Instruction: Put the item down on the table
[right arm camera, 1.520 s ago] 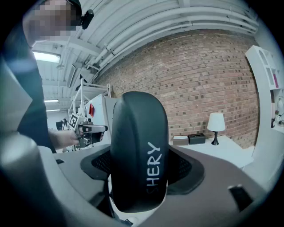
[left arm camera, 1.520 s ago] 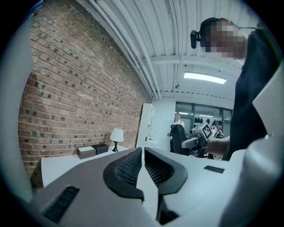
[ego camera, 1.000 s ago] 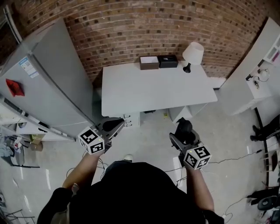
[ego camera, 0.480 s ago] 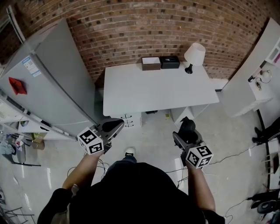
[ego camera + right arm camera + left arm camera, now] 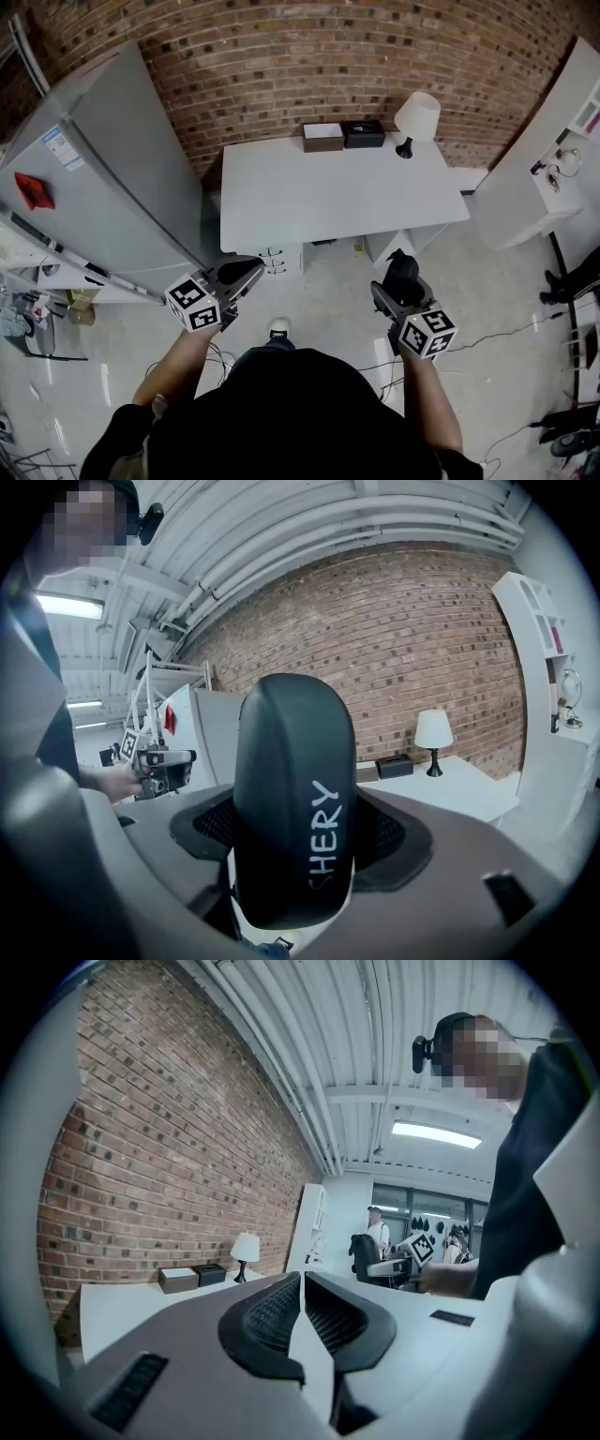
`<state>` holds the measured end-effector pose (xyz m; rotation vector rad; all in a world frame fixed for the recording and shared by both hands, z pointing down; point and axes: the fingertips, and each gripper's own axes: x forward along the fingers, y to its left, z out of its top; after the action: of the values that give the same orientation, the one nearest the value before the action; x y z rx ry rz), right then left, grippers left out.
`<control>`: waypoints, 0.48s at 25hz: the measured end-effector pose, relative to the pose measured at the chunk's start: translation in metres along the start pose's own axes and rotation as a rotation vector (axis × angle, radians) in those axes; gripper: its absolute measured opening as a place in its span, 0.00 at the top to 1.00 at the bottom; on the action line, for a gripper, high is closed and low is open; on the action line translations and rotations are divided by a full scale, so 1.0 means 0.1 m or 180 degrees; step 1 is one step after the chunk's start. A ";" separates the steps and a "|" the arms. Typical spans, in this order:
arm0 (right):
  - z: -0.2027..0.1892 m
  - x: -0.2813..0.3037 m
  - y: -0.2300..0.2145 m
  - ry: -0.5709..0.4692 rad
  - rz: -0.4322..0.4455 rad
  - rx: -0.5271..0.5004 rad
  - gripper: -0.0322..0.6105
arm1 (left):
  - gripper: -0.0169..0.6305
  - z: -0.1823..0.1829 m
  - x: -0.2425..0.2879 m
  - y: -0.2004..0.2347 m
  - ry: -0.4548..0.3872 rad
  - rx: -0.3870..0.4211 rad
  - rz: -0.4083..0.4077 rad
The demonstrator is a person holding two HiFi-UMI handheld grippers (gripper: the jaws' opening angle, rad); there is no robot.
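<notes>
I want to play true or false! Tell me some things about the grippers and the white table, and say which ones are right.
1. The right gripper holds a black case. True.
2. The case lies on the table. False: the right gripper holds it in the air, short of the table.
3. The left gripper is shut and empty. True.
4. The lamp stands on the floor. False: it stands on the table, at the far right corner.
5. Two boxes sit on the table by the brick wall. True.
</notes>
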<state>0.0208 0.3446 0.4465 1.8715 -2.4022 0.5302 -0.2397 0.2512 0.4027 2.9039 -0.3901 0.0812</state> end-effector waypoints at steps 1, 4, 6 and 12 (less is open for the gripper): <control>0.00 0.02 -0.02 0.0007 -0.0022 -0.0008 0.41 | 0.92 -0.01 0.02 0.03 -0.0002 -0.0009 -0.0011; 0.00 0.10 -0.06 0.0046 -0.0075 -0.0048 0.41 | 0.92 -0.01 0.08 0.13 -0.0005 -0.0027 -0.0045; 0.00 0.19 -0.08 0.0081 -0.0094 -0.0043 0.41 | 0.92 -0.02 0.11 0.22 0.0005 -0.0037 -0.0055; 0.07 0.49 -0.09 0.0109 -0.0141 -0.0002 0.41 | 0.92 -0.01 0.16 0.54 0.0042 -0.0091 -0.0096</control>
<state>0.0171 0.2952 0.4541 1.8944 -2.3338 0.5533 -0.2390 0.1965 0.4162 2.8787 -0.3423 0.0893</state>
